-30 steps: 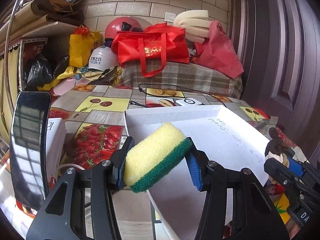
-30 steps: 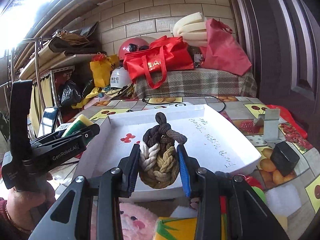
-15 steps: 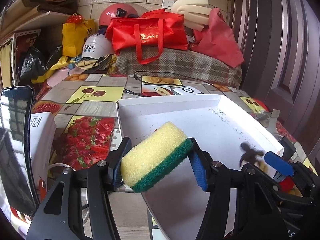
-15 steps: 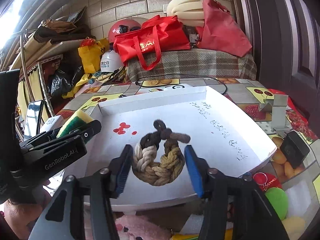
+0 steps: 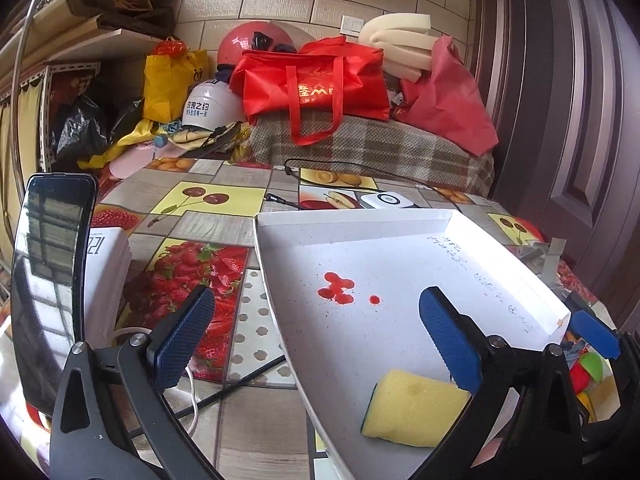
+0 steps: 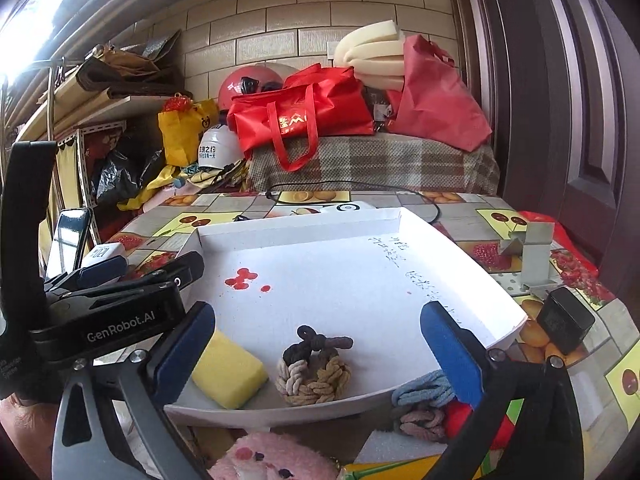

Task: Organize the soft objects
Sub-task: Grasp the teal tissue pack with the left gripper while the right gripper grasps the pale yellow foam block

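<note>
With the sponge (image 6: 229, 372) and rope knot (image 6: 314, 372) lying loose in the white tray (image 6: 340, 280) beneath both just-opened, empty grippers (image 5: 316, 340) (image 6: 318, 350), lift straight back clear, then reach for the soft toys (image 6: 420, 404) outside its near rim.

yellow-green sponge (image 5: 414, 408); brown-beige-tan rope knot (image 6: 314, 370); white tray (image 6: 296, 230), red spots.

Right finger pad (image 5: 448, 340) covers one corner of the sponge (image 5: 412, 408); the pink plush (image 6: 276, 460) runs off the bottom edge.
</note>
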Available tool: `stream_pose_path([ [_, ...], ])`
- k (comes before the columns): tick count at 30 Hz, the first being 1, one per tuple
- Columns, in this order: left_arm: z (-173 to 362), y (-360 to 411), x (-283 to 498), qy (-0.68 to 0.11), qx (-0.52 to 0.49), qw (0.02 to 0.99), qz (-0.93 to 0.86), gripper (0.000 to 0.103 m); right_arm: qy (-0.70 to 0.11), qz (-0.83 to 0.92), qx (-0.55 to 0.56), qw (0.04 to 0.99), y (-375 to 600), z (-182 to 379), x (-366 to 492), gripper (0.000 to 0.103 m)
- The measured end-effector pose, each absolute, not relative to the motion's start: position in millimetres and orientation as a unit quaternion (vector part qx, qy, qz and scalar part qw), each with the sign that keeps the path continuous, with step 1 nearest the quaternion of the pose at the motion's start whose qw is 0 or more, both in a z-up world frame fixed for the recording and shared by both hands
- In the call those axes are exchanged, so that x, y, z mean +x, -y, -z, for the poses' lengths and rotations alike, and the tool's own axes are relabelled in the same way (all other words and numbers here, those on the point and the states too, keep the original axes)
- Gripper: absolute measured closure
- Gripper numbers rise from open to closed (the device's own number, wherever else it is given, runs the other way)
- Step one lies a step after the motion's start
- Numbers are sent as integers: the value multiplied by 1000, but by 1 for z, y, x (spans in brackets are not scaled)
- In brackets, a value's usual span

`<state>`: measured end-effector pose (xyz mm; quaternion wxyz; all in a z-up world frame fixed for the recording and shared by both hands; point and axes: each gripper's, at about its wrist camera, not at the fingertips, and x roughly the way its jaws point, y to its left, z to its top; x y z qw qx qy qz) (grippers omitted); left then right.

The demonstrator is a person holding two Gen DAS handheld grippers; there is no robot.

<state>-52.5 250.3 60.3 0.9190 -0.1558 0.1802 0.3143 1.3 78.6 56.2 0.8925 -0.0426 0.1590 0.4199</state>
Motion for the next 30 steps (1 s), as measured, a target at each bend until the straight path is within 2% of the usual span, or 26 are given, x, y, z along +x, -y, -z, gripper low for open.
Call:
stream_pose_path([
  [9,-67,-239,-68,-134,-137,925,-327,0,-118,-417,-36,900,-71,-60,-11,0],
  [15,-65,-236,-70,-141,-131,925,-328,0,-121,-406,0,906,-47,-60,-6,0],
  [21,-62,-230,-79,-153,-135,928,-311,0,-111,-409,-9,906,-17,-58,-13,0],
  [30,-56,-208,-109,-193,-144,937,-252,0,-145,-374,7,916,54,-49,2,0],
])
